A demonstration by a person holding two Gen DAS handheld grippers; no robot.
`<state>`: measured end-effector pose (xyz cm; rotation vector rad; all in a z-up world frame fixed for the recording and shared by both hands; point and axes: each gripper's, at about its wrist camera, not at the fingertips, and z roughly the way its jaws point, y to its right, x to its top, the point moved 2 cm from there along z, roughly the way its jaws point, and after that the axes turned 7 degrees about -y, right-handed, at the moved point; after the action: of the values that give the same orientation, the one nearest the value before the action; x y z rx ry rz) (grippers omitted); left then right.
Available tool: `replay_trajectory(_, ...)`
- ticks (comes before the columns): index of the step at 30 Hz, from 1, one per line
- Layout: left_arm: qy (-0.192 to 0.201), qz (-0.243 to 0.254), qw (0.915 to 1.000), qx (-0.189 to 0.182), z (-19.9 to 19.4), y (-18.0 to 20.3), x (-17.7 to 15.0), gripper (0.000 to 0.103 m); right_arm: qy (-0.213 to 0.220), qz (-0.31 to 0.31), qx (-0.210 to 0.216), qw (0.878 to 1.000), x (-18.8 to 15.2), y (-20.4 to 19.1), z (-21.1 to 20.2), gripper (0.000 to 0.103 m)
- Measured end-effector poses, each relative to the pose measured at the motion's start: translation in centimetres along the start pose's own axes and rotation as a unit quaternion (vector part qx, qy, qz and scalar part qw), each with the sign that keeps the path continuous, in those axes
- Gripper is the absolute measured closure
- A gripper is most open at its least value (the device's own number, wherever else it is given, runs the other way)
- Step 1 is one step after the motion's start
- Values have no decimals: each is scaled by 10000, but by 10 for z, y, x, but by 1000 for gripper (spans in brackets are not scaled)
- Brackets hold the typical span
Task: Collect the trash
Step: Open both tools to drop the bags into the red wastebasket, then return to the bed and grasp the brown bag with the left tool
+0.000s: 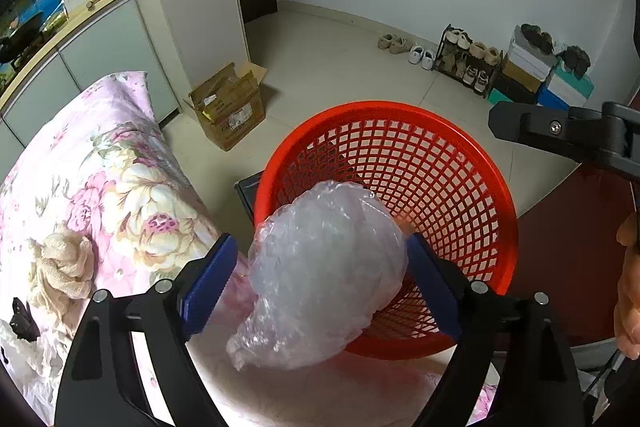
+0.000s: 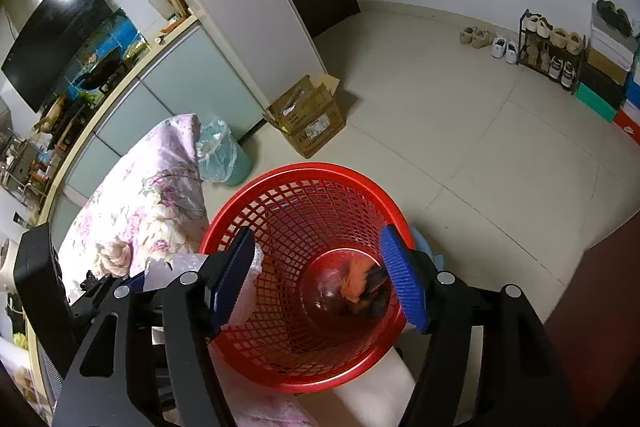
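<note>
Left wrist view: a crumpled clear plastic bag point(image 1: 324, 275) is seen between the blue pads of the left gripper point(image 1: 320, 283), whose jaws stand wide; the right pad touches the bag, the left pad looks apart from it, so a firm hold is not shown. The bag hangs at the near rim of the red basket point(image 1: 480, 163), partly outside it, above the flowered quilt point(image 1: 100, 167). In the right wrist view the right gripper point(image 2: 320, 279) is spread open over the basket with nothing held; an orange-and-dark scrap point(image 2: 364, 287) lies at the bottom. Judged partly done: one piece is in, the bag is being dropped, and a beige cloth point(image 1: 64, 263) is left on the quilt.
</note>
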<state>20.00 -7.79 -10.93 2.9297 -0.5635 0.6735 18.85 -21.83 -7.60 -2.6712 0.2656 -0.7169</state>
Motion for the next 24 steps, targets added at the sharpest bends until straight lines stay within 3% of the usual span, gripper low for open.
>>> replay_trajectory(13, 401, -224, 9988, -146, -37, -15, 5, 16, 386, -115, 9, 9992, -7, -9, -37, 37)
replay_trajectory(24, 813, -582, 9946, 269, -92, -42, -33, 16, 575, -672, 9, 9961, -29, -45, -45, 37)
